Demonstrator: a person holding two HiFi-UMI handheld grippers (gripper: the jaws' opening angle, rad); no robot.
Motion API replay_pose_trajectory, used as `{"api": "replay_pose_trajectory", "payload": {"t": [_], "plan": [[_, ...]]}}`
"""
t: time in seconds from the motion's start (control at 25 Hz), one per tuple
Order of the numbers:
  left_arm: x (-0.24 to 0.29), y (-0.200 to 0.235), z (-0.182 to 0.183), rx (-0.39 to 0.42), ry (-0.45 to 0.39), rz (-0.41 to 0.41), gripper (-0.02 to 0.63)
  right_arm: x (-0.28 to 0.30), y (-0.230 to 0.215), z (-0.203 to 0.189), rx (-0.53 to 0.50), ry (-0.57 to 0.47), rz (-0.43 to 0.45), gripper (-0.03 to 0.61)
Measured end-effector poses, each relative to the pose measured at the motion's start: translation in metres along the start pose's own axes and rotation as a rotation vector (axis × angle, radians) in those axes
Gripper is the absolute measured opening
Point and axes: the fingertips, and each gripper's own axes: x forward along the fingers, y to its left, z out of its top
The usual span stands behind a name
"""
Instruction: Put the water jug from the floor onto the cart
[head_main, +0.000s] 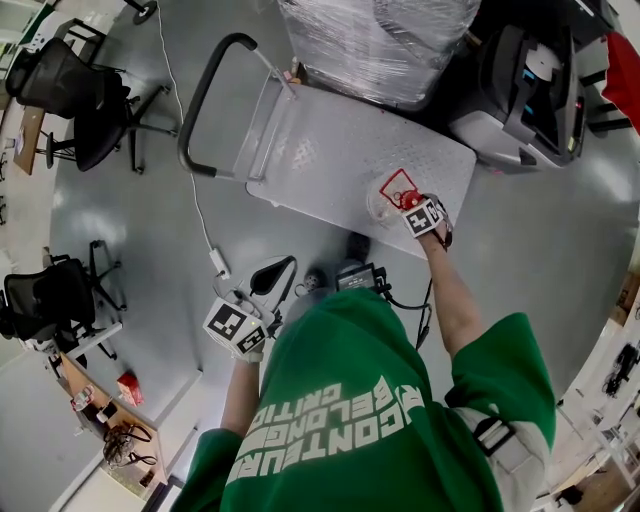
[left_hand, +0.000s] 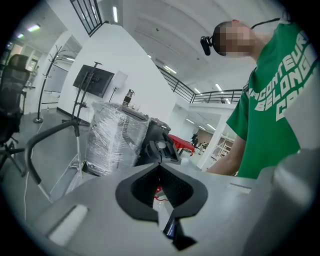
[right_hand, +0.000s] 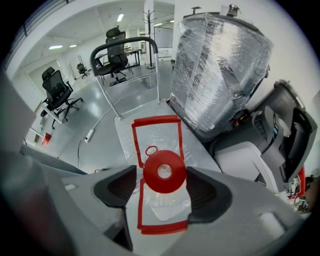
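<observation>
**Jug on the cart deck, right gripper over its cap**

The water jug (right_hand: 157, 137) stood on the cart (head_main: 330, 150), near the deck's edge, and the right gripper (right_hand: 161, 186) was right on top of it. Its jaws were partway apart, flanking the red cap: one pad was at the cap's rim, the other a sliver clear. The jug's lower body was cut off behind the gripper. From the head view the marker cube covered most of the jug, leaving only the red handle showing. The left gripper (left_hand: 160, 167) hung well away by the person's side, jaw tips together and nothing between them. A red scrap showed through the slit, too small to name. The person's green shirt (head_main: 380, 420) blocked the floor below.
</observation>
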Motion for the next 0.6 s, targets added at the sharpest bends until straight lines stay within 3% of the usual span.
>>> {"api": "replay_pose_trajectory", "payload": {"t": [0.4, 0.6], "plan": [[-0.036, -0.003, -0.007, 0.035, -0.071, -0.08, 0.011, -0.093, 0.028, 0.019, 0.021, -0.151, -0.105, 0.287], [-0.058, -0.001, -0.008, 0.054, -0.119, -0.121, 0.011, -0.149, 0.053, 0.043, 0.058, -0.256, -0.153, 0.208]]}}
